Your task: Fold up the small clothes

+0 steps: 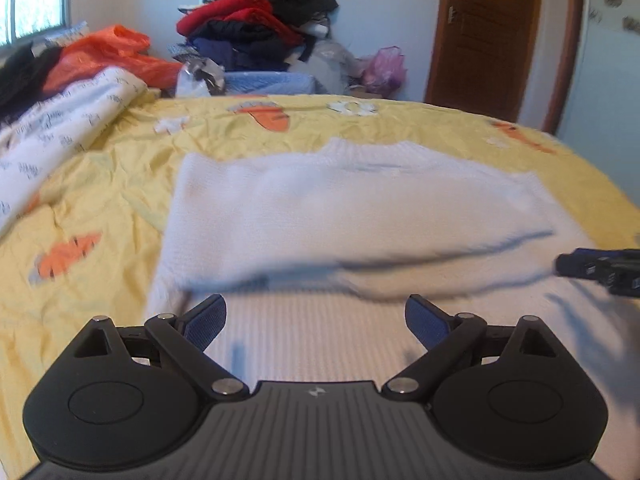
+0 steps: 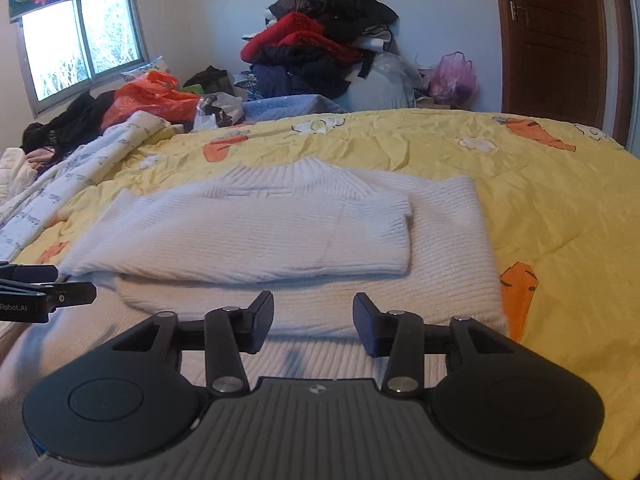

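Right wrist view first, working outward: the right gripper (image 2: 313, 328) sits low at 6 o'clock with its two black fingers spread apart and nothing between them, hovering right over the near hem of the white ribbed knit sweater (image 2: 304, 304). The left gripper (image 1: 316, 326) is the same story in its own view, blue-padded fingers wide apart and empty, and you can spot it poking in at 9 o'clock of the right view too. The sweater is spread flat on the yellow carrot-print bedsheet (image 2: 540, 184), collar pointing away toward 12 o'clock, with one sleeve (image 2: 280, 236) already laid across the chest, cuff ending around 2 o'clock of the body. My guess is the next bit is pinching the hem and carrying it up toward the collar. If so, I'd grab both hem corners at matching spots so the fold line comes out straight, bite only the near layers and not the sheet underneath (that sheet is wrinkly and looks easy to snag), and lift low so the crossed sleeve doesn't slide off. Chunky knit like this probably sags in the middle, so go slow. Left view is blurry, so I can't tell how tidy that side is. Further back at 10 o'clock there's a white printed quilt (image 2: 80, 168), and at 12 o'clock a heap of red and dark clothes (image 2: 312, 48) against the wall.
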